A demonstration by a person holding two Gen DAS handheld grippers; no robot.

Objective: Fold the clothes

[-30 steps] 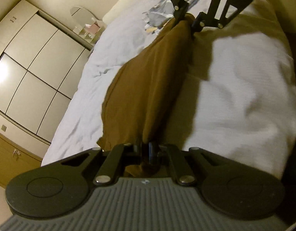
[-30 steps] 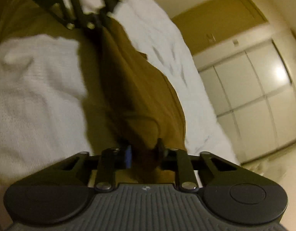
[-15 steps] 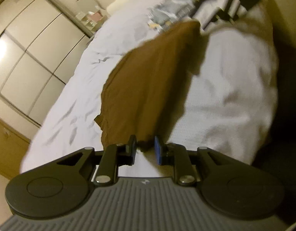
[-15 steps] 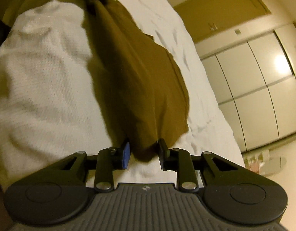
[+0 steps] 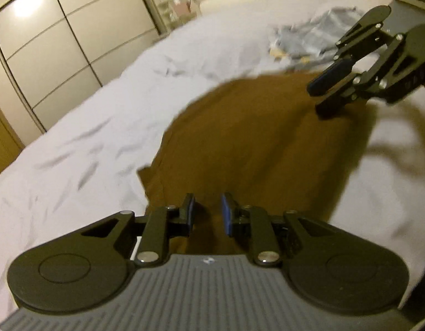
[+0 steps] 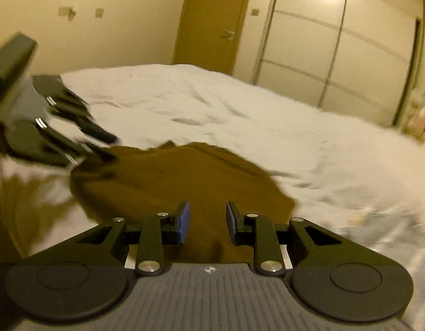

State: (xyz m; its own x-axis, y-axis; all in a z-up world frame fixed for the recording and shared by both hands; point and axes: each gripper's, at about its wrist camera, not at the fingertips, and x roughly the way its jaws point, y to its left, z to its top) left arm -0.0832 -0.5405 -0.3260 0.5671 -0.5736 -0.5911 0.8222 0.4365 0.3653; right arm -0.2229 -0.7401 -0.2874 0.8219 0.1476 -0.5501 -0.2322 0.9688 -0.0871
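Observation:
A brown garment (image 5: 254, 143) lies spread flat on the white bed (image 5: 102, 127); it also shows in the right wrist view (image 6: 168, 182). My left gripper (image 5: 208, 211) is open and empty just above the garment's near edge. My right gripper (image 6: 207, 220) is open and empty above the garment's other end. The right gripper (image 5: 331, 85) shows in the left wrist view at the garment's far right corner. The left gripper (image 6: 102, 146) shows blurred in the right wrist view at the garment's left corner.
A crumpled grey-blue garment (image 5: 309, 38) lies farther up the bed. White wardrobe doors (image 5: 60, 41) stand beside the bed, with a wooden door (image 6: 212, 19) on the wall. A small dresser with a mirror (image 5: 176, 2) stands at the bed's head.
Both grippers let go of the brown garment and opened. The garment, held stretched between them before, now lies flat on the bed. Both grippers have tilted up and moved apart from it.

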